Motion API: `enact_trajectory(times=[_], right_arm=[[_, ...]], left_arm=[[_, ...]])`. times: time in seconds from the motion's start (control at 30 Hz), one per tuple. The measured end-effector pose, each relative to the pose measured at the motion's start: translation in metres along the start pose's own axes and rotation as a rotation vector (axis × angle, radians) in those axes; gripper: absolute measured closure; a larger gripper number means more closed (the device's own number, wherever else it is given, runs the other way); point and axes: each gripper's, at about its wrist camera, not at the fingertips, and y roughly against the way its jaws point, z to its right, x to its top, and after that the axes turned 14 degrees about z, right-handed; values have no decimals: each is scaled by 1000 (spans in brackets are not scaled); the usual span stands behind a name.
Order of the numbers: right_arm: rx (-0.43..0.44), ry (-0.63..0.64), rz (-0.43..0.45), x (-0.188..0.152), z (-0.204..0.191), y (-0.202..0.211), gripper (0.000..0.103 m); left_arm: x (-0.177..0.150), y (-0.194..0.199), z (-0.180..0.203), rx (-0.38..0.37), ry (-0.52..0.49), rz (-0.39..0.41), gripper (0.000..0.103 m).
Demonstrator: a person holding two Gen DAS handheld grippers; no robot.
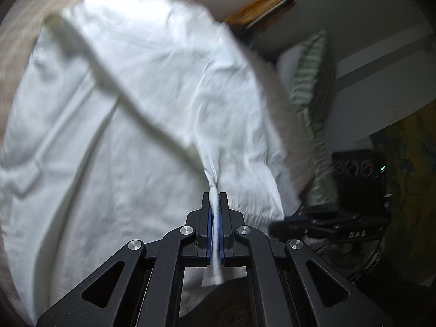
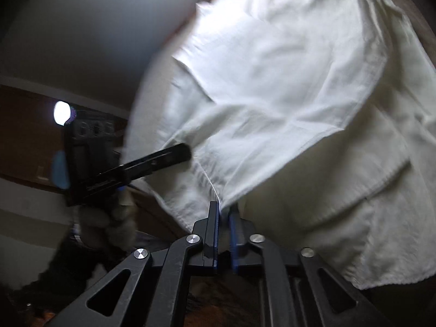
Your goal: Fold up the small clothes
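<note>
A white garment (image 1: 122, 109) lies spread over a beige surface (image 1: 16, 49), its near part lifted. My left gripper (image 1: 215, 193) is shut on a bunched hem of it, and a strip of cloth runs down between the blue pads. In the right wrist view the same garment (image 2: 272, 81) hangs in folds. A crease of it drops between the fingertips of my right gripper (image 2: 223, 207), whose pads stand a narrow gap apart. The left gripper (image 2: 185, 151) reaches into the cloth from the left, held by a gloved hand (image 2: 109, 223).
A green-striped cloth (image 1: 310, 81) lies to the right of the garment. An orange-brown flat object (image 1: 261, 8) sits at the back. The right gripper's black body (image 1: 340, 226) is close at the lower right. A bright light (image 2: 62, 113) shines at the left.
</note>
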Motion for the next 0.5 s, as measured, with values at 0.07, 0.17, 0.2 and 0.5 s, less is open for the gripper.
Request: enact_trajectory(times=[0.07,0.17,0.2,0.5], right_arm=[[-65,54,-26,-2,-2,-2,77],[-109,129,-15,1,-10,10,74],[-113,149,-3,4,-12,17,74],[-197,186,206,79,15,67,72]], left_arm=[[-9,-5,-3,22,1,-25,101],[-14,-4,-3,37,-10,-33,98],[-15,-2,-2,47,-18,-31,95],[-7,25,6,92,-91,44,94]])
